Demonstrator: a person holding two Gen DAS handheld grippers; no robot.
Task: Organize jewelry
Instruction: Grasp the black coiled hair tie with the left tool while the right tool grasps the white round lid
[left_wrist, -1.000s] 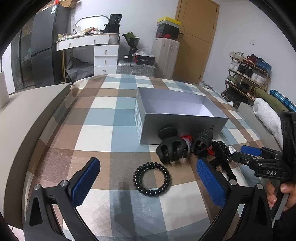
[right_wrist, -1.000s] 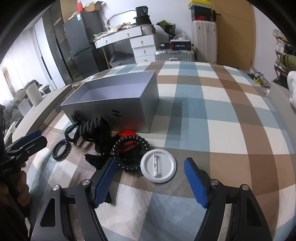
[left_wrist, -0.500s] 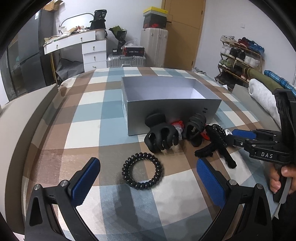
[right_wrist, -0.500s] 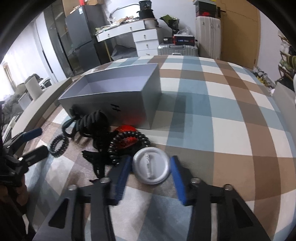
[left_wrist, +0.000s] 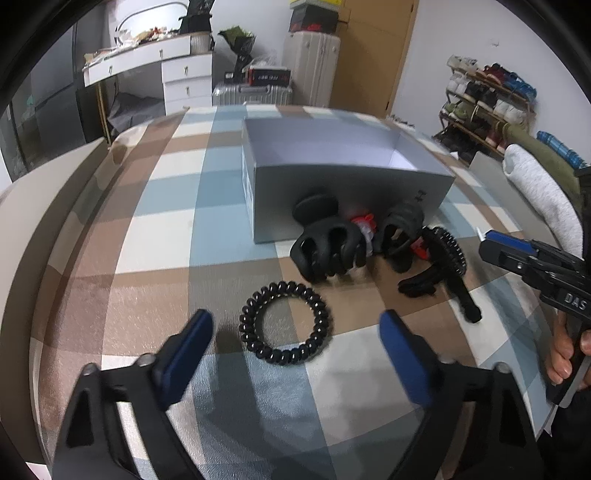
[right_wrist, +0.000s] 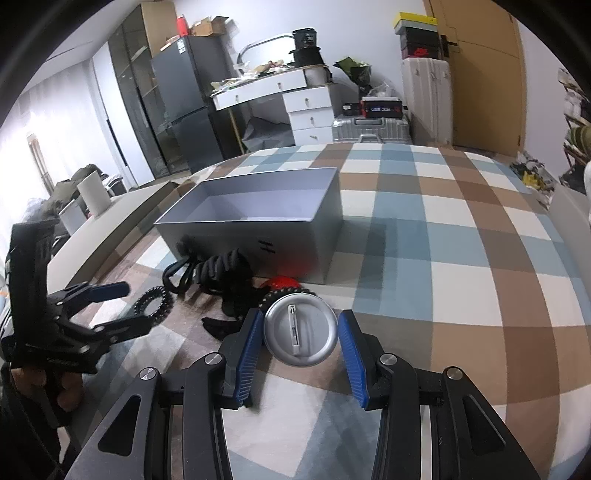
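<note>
Silver badge (right_wrist: 300, 336) pinched flat between right gripper (right_wrist: 301, 350) pads, clear of the pile for boxing. Left gripper (left_wrist: 295, 354) closing, empty, straddled coil tie (left_wrist: 284, 323) before grey box (left_wrist: 351, 181).

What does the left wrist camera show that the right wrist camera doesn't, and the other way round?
Only the left wrist view shows the left tool closing around the black coil hair tie, which its pads have not yet touched, and the shoe rack. Only the right wrist view shows the right tool gripping the round silver pin badge, and the dark fridge. Both show the grey open box, the black claw clips and the checked cover.
</note>
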